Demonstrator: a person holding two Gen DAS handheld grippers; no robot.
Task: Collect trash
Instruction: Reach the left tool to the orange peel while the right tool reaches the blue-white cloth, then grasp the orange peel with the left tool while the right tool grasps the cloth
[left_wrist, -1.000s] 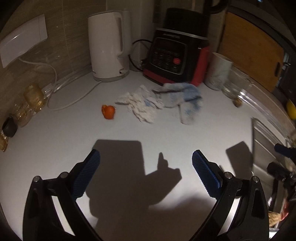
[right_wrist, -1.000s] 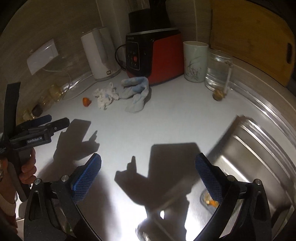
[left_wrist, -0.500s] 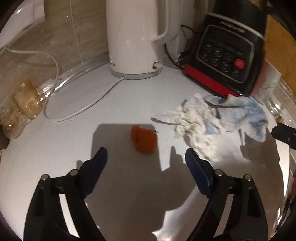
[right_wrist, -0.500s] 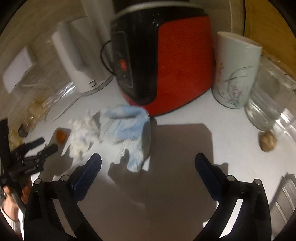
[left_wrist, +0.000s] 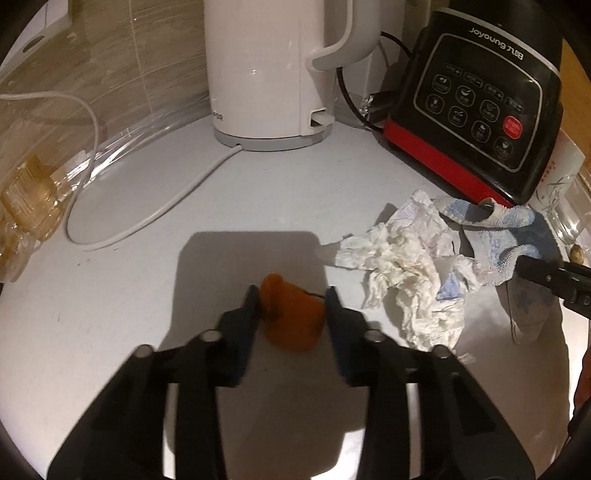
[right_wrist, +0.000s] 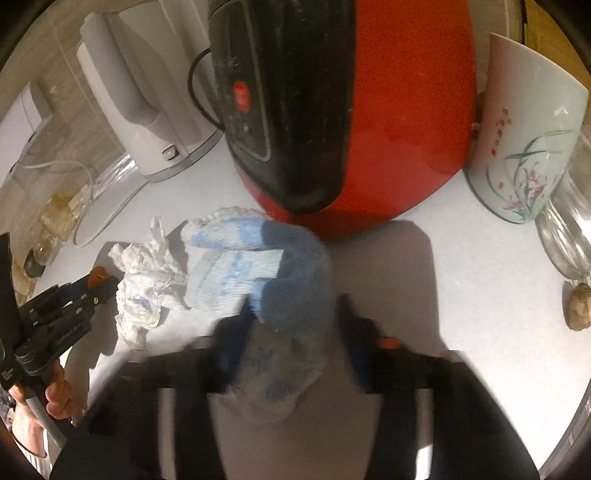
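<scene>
White countertop (left_wrist: 110, 314), beige tiled wall (left_wrist: 147, 55), dim warm light, hard shadows

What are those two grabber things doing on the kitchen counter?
A person is picking up trash with two grabbers. The left gripper is closing on an orange scrap lying on the white counter. The right gripper is closing around a blue and white cloth. A crumpled tissue lies between them, untouched.

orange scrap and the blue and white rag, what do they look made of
Orange scrap: looks like fruit or vegetable peel, matte and curled; I can't be certain. Blue and white rag: soft terry-like cloth, with a fuzzy nap and limp folds.
</scene>
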